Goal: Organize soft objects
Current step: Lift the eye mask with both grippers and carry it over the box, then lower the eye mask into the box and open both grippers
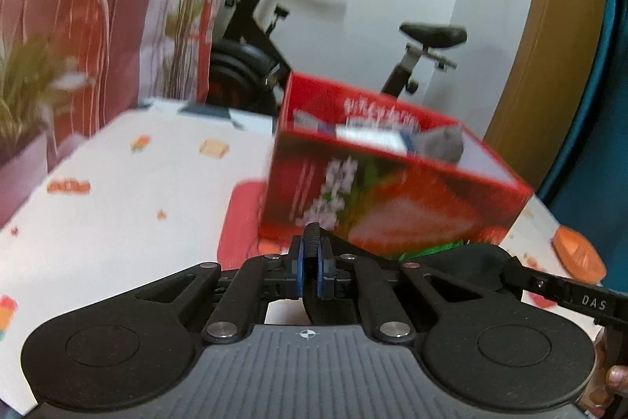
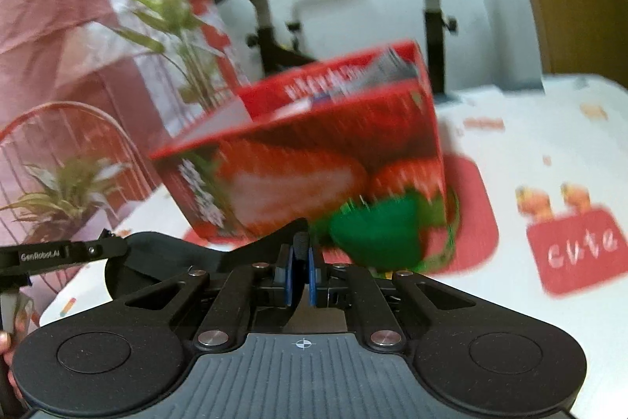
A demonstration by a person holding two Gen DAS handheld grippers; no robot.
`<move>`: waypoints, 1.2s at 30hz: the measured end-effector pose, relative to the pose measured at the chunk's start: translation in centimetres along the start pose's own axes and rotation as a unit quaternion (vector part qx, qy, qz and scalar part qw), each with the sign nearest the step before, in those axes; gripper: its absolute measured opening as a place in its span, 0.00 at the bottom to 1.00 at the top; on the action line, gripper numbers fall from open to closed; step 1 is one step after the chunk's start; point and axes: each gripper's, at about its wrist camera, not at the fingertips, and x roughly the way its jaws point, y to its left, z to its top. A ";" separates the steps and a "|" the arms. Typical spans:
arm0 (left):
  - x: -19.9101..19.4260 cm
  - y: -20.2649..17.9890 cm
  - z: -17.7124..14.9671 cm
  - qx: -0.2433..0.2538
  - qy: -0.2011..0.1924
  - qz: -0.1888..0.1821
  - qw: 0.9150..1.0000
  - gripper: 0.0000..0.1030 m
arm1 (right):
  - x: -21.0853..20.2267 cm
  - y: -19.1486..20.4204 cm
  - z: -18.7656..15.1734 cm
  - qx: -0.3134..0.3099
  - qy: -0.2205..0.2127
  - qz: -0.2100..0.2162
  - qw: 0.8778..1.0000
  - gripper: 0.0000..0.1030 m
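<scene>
The red box (image 1: 392,183) sits centre frame on the surface (image 1: 117,203), open-topped, with one grey soft object (image 1: 443,144) inside at its upper right. One green soft object (image 2: 376,238) lies against the box's lower front, just beyond the right gripper (image 2: 301,262). One orange object (image 1: 577,254) sits at the right edge. Both the left gripper (image 1: 312,262) and the right have their fingers together, holding nothing. Judging by the blur, a fast reach could shove or tip the box, or miss the green object.

Left claw (image 1: 313,262), right claw (image 2: 301,264) — both closed.
</scene>
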 end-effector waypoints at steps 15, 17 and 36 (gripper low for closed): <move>0.6 -3.4 9.0 0.068 -0.102 -0.014 0.992 0.07 | -0.7 2.1 11.2 -0.056 -0.109 0.022 0.992 0.07; 1.8 -4.0 9.9 0.076 -0.108 -0.012 0.991 0.07 | 0.2 2.3 12.5 -0.076 -0.119 0.013 0.990 0.07; 13.8 -5.0 9.4 0.124 0.072 -0.039 0.989 0.07 | 8.9 -0.9 13.5 -0.111 -0.014 -0.068 0.991 0.07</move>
